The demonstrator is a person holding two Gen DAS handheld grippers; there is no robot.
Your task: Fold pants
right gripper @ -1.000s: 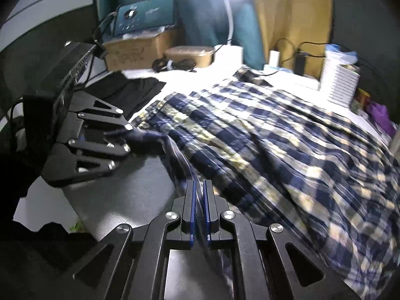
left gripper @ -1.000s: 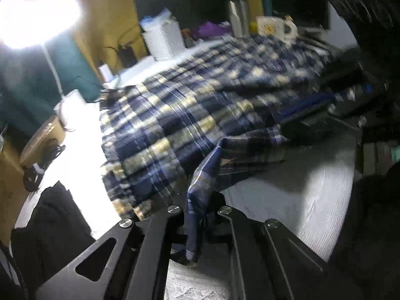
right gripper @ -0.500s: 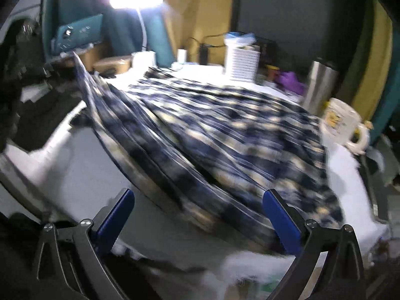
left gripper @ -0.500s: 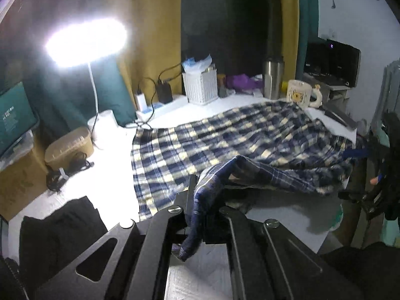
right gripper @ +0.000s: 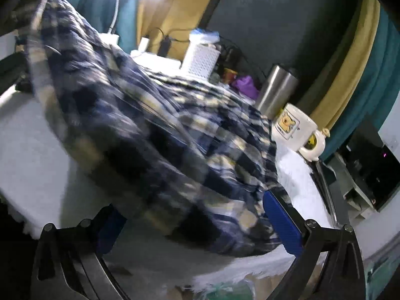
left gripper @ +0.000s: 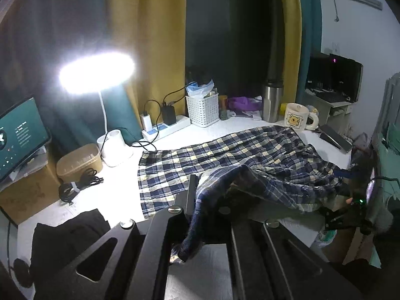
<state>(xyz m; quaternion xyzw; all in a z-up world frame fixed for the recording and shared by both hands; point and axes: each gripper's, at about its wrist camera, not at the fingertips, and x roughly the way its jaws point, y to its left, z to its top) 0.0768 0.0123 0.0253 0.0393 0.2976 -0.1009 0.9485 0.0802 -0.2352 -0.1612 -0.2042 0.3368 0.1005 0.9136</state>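
The plaid pants, navy, white and yellow, lie spread across the white table. My left gripper is shut on the near edge of the pants and holds it lifted above the table, the cloth draping between the fingers. In the right wrist view the pants fill the middle, blurred, one edge raised at the upper left. My right gripper is open, its blue pads wide apart on either side of the bunched near end of the pants.
A lit desk lamp, white basket, power strip, steel tumbler and mug line the far side. A black cloth lies at the left. The mug stands close beside the pants.
My right gripper let go of the pants and opened wide, then moved toward the bunched end near the mug. My left gripper lifted its held edge higher and pulled back.
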